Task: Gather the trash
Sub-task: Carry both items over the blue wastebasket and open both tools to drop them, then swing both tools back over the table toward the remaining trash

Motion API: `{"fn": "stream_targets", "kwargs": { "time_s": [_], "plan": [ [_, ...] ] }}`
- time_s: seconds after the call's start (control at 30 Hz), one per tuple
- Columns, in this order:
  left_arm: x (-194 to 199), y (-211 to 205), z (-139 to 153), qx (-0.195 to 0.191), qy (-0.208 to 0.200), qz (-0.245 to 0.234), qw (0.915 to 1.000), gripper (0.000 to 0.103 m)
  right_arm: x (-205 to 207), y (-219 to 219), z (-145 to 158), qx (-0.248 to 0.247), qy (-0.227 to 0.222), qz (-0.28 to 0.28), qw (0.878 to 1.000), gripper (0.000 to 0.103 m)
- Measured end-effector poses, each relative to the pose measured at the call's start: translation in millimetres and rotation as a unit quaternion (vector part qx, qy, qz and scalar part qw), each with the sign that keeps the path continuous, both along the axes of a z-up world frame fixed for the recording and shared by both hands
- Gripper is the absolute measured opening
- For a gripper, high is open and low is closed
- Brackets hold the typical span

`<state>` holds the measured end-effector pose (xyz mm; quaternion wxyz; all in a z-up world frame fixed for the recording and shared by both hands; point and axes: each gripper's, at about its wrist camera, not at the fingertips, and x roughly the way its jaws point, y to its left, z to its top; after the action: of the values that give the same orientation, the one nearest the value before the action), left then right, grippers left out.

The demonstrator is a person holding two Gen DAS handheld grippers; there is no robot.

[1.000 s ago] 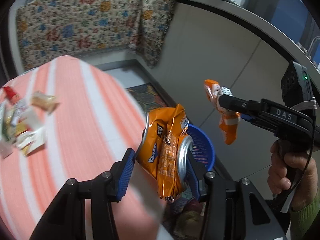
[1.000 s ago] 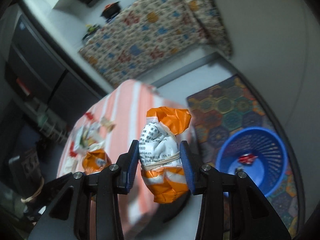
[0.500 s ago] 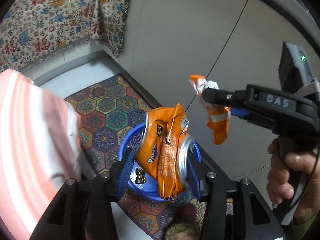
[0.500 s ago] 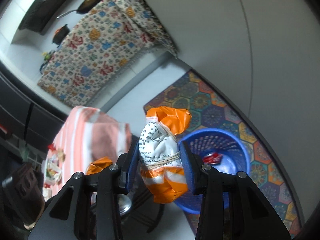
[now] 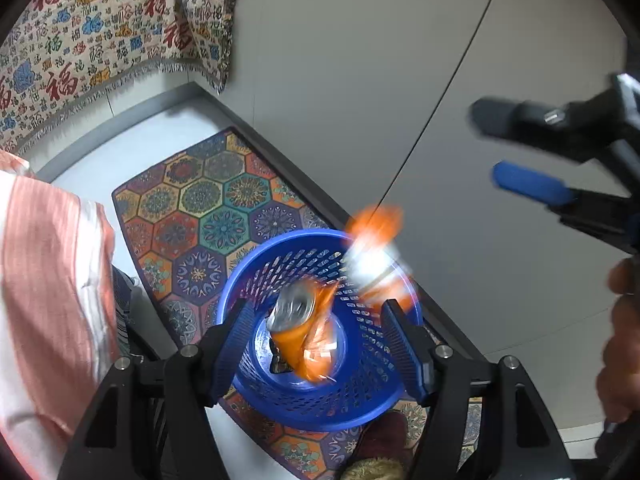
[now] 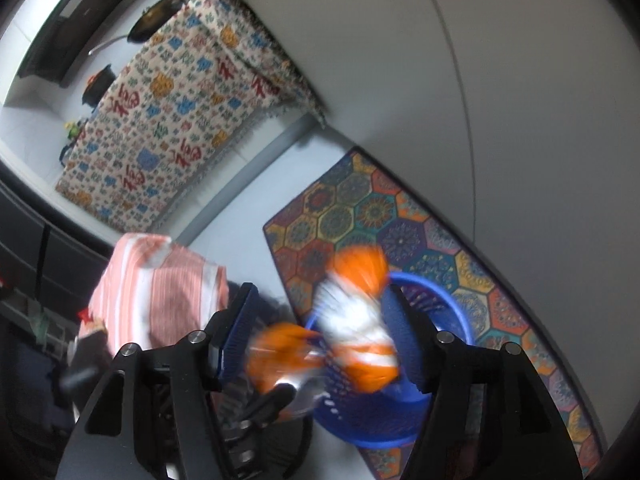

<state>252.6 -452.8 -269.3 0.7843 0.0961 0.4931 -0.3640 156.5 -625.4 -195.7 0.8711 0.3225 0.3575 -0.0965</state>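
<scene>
A blue plastic basket (image 5: 372,380) stands on the floor right below my left gripper (image 5: 320,350), whose jaws are opening. The crushed orange can with its orange wrapper (image 5: 300,328) is loose between the blue pads and drops, blurred, into the basket. My right gripper (image 6: 328,336) is also opening. Its orange-and-white wrapper (image 6: 360,320) falls free of the pads over the basket (image 6: 436,296). In the left wrist view that same wrapper (image 5: 372,252) blurs above the basket rim, below the right gripper's fingers (image 5: 528,184).
A patterned hexagon rug (image 5: 208,216) lies under the basket, along a grey wall (image 5: 400,80). The table with its orange striped cloth (image 5: 48,280) stands to the left. A flowered cloth (image 6: 172,112) covers a counter farther back. A person's hand (image 5: 620,340) holds the right gripper.
Both grippers moved from the table to above the blue basket and opened. The orange can and the orange-and-white wrapper left the pads and are falling into the basket.
</scene>
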Motion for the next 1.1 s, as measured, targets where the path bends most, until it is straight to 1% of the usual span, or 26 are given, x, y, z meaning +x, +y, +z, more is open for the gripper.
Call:
{"fn": "stream_targets", "kwargs": {
  "time_s": [0.1,0.2,0.27,0.33,0.5,0.6,0.7,0.77,0.87,0.9,0.97,1.03,1.1],
  "plan": [
    [-4,5,7,-0.015,-0.001,0.007,0.9999,0.067,-9,-3,10,-0.022,-0.010,-0.020,1.000,0.070],
    [-11,13,22,-0.022,-0.020,0.009,0.9995,0.067,-12,0,20,-0.054,-0.016,-0.032,0.998,0.079],
    [-18,22,35,-0.026,-0.036,0.011,0.9990,0.067,-13,4,27,-0.076,-0.017,-0.040,0.996,0.095],
    [-27,33,51,-0.032,-0.047,0.016,0.9982,0.067,-13,10,34,-0.104,-0.014,-0.049,0.993,0.100],
    [-47,72,89,-0.045,-0.071,0.046,0.9955,0.067,-8,25,47,-0.164,-0.009,-0.050,0.985,0.100],
    [-61,111,105,-0.042,-0.087,0.069,0.9929,0.067,-4,41,54,-0.198,-0.009,-0.043,0.979,0.100],
    [-72,151,112,-0.032,-0.099,0.101,0.9894,0.067,2,62,63,-0.223,-0.018,-0.023,0.974,0.100],
    [-76,175,112,-0.023,-0.103,0.120,0.9872,0.067,7,82,68,-0.239,-0.025,-0.005,0.971,0.100],
    [-83,219,108,0.007,-0.109,0.154,0.9820,0.067,15,118,75,-0.254,-0.035,0.028,0.966,0.101],
    [-85,238,104,0.023,-0.110,0.171,0.9789,0.067,19,136,77,-0.257,-0.042,0.046,0.964,0.101],
    [-87,265,101,0.042,-0.111,0.196,0.9734,0.067,24,172,78,-0.264,-0.051,0.081,0.960,0.101],
    [-91,303,99,0.054,-0.112,0.230,0.9652,0.067,29,213,77,-0.276,-0.056,0.122,0.952,0.101],
    [-96,333,99,0.065,-0.112,0.254,0.9585,0.067,35,256,72,-0.280,-0.059,0.168,0.943,0.101]
  ]
}}
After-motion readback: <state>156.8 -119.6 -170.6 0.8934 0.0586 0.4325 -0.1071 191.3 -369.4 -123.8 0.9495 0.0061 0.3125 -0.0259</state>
